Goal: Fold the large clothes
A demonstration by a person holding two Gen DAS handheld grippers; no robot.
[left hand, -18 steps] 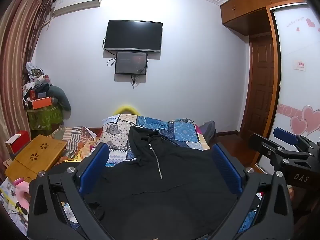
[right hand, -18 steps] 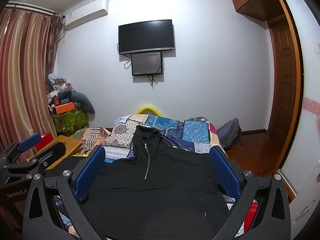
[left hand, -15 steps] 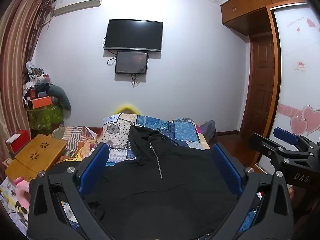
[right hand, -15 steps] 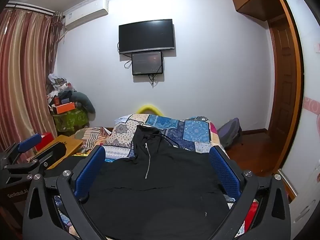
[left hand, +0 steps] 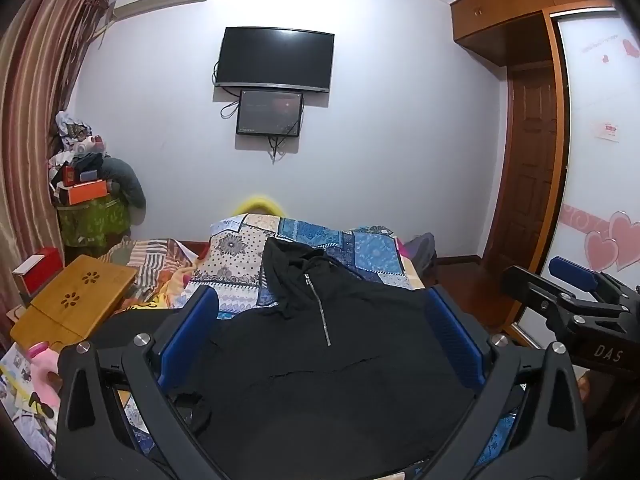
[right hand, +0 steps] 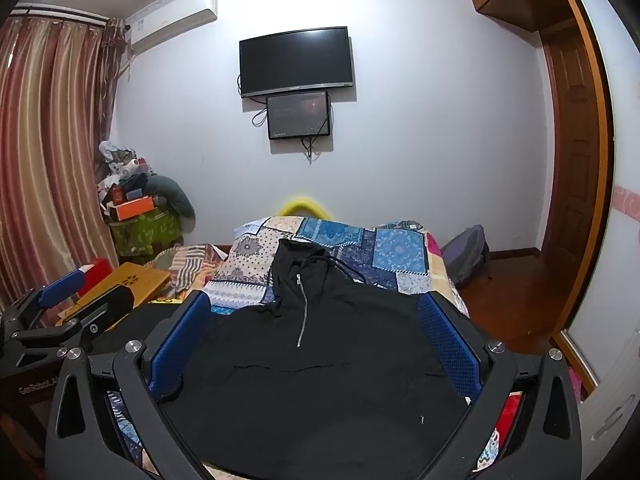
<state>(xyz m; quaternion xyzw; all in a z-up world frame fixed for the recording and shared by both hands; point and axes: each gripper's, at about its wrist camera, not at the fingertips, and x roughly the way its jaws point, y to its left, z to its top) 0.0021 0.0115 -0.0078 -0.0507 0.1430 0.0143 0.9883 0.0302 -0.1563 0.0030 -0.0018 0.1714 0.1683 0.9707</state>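
A black zip-front hooded sweatshirt (left hand: 320,360) is seen spread flat, front side up, on a blue-and-cream patchwork bedspread (left hand: 360,248), directly ahead of and below both hand-held grippers. No fold has been made as far as the views show: the body lies open and smooth, the hood (right hand: 296,260) is laid out at the far end, and only a faint horizontal crease is visible across the front. The whole folding sequence is therefore judged to remain: sleeves to be brought in, then the body to be doubled. The sleeves themselves are largely hidden; a bunched dark edge is seen just inside the left gripper's left finger, but whether it is a cuff cannot be told. The left gripper (left hand: 320,344) is held with its blue-padded fingers (left hand: 188,336) spread wide, and nothing is held between them; the garment is merely framed by them. The right gripper (right hand: 312,344) is likewise held wide apart and empty, beside the left one. The garment's long axis is seen to run straight away from the grippers, along their forward direction, with the hood pointing away toward the far wall and the hem nearest the grippers; the silver zipper (right hand: 303,316) is aligned with that axis, slightly left of centre.
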